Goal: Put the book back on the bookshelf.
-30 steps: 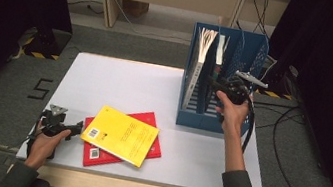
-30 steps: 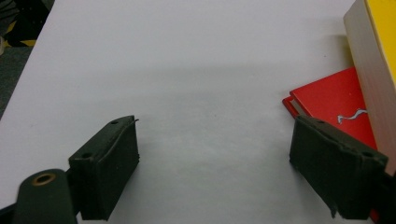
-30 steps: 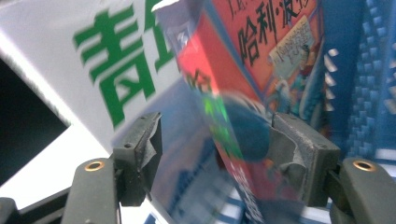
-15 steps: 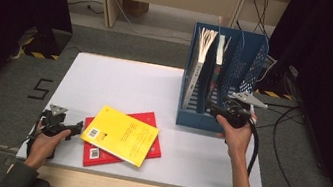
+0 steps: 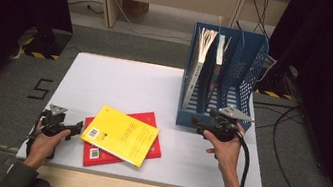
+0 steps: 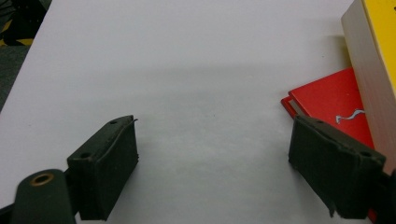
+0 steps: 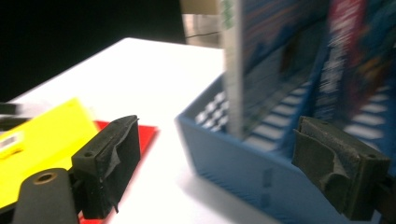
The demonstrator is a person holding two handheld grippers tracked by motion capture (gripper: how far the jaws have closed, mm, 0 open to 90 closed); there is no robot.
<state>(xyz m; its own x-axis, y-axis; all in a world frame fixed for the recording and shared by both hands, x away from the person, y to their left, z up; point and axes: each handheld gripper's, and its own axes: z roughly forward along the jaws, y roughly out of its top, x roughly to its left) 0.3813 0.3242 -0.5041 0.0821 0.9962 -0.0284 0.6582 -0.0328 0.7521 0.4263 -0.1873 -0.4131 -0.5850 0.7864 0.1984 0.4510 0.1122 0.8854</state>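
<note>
White table (image 5: pixel 145 85): we note a bare surface at the far left, with goods at near centre and far right.
Yellow book (image 5: pixel 120 134): lies flat at near centre, on top of the red book, turned slightly askew.
Red book (image 5: pixel 153 149): flat on the table, its edges showing round the yellow book; in the left gripper view its corner (image 6: pixel 327 95) lies just beyond the right-hand jaw.
Blue rack (image 5: pixel 222 77): stands at far right of the table; we count books upright in its left compartments.
Left gripper (image 5: pixel 75 127): rests at the near left, just beside the yellow book; jaws wide apart, nothing between them but table.
Right gripper (image 5: pixel 196 122): held near the rack's near wall, pointing left; jaws have just been opening and stand apart, gripping nothing, with the rack's corner (image 7: pixel 224 140) beyond them.
</note>
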